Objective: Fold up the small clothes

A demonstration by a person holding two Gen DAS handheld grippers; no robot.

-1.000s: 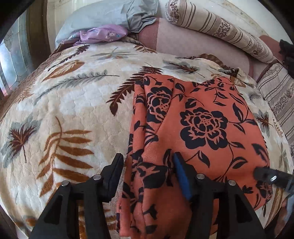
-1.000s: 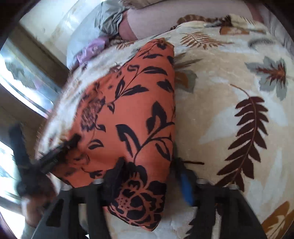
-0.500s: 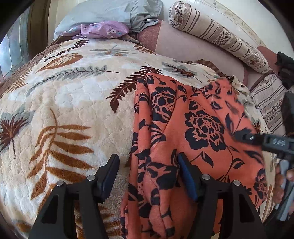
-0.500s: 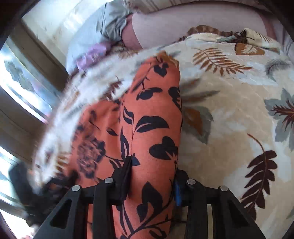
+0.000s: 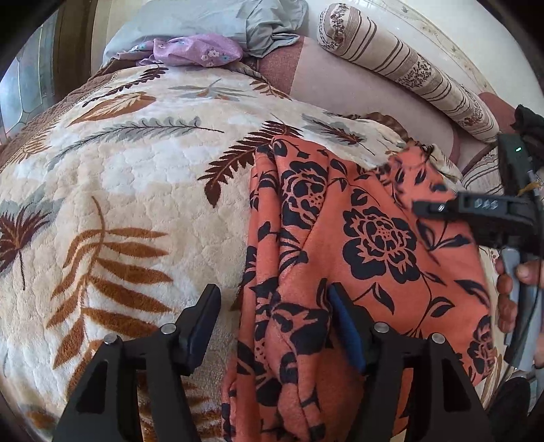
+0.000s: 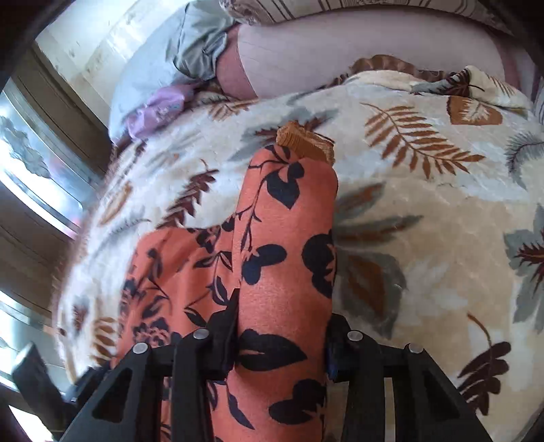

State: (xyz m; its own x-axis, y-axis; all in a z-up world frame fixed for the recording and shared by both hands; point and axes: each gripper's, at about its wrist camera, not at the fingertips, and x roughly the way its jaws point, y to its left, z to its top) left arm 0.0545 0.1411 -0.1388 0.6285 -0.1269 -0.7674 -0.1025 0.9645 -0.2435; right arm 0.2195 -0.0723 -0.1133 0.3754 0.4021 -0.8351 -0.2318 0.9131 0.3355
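An orange garment with black flowers (image 5: pixel 374 238) lies on the leaf-patterned blanket (image 5: pixel 119 204). My left gripper (image 5: pixel 272 292) stands open over the garment's near left edge. Its blue-padded finger rests on the cloth and the other is over the blanket. My right gripper (image 6: pixel 282 306) is closing, with a thick fold of the garment (image 6: pixel 285 221) filling the gap between its pads. A ribbed tan cuff (image 6: pixel 306 141) shows at the fold's far end. In the left wrist view one right finger (image 5: pixel 442 206) reaches in over the garment's right side, held by a person's hand (image 5: pixel 510 282).
A grey pillow (image 5: pixel 204 20), a purple cloth (image 5: pixel 193 51) and a striped bolster (image 5: pixel 408 68) lie at the head of the bed. A window (image 6: pixel 27 153) is on the left. Open blanket (image 6: pixel 425 238) spreads to the right of the garment.
The right gripper narrowed onto the garment's right edge and carried it up and away along the bed, gathering the cloth into a long fold. The left gripper stayed in place.
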